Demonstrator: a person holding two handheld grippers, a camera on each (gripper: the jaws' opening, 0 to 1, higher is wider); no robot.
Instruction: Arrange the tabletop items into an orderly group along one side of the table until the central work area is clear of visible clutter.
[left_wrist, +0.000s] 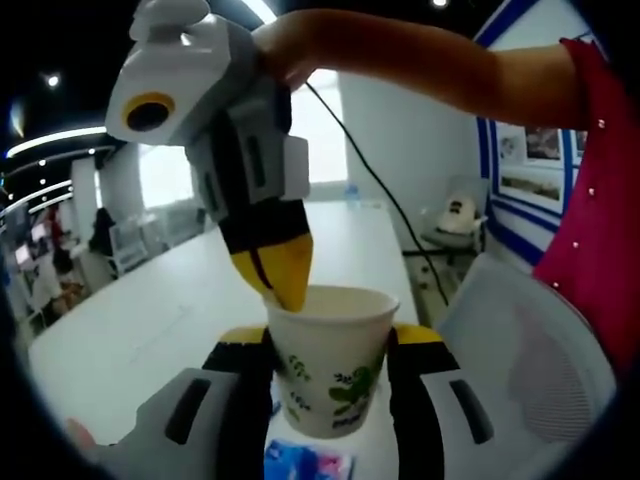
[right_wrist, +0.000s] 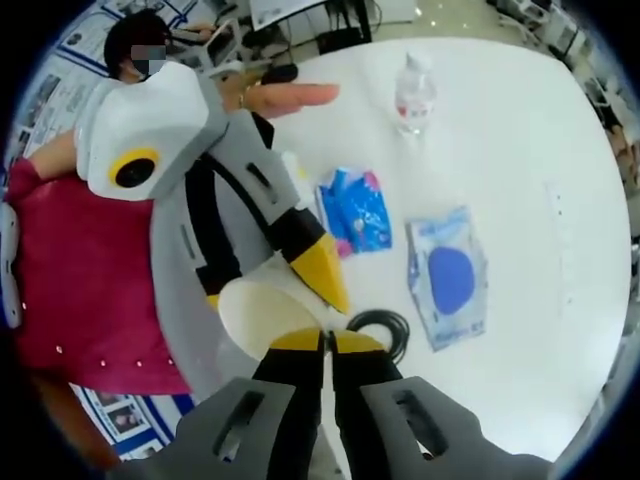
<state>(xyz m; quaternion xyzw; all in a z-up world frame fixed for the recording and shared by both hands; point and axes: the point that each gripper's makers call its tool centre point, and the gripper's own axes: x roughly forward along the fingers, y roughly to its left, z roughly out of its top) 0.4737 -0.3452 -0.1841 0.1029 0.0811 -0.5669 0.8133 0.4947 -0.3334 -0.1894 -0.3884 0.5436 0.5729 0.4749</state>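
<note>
A white paper cup (left_wrist: 332, 375) with green print stands upright between my left gripper's (left_wrist: 330, 340) two yellow-tipped jaws, which press on its sides. My right gripper (left_wrist: 285, 288) reaches down from above, and its yellow tips pinch the cup's near rim. In the right gripper view I look down into the cup (right_wrist: 262, 312), with my right gripper (right_wrist: 328, 345) shut on its rim and the left gripper (right_wrist: 270, 292) coming in from the left around it. The cup is held over the white table (right_wrist: 540, 150).
On the table lie a blue and pink packet (right_wrist: 355, 210), a blue wipes pack (right_wrist: 450, 275), a clear water bottle (right_wrist: 415, 95) and a coiled black cable (right_wrist: 378, 328). A white mesh chair (left_wrist: 530, 350) stands at the table's right. A red-sleeved arm (left_wrist: 590, 200) crosses above.
</note>
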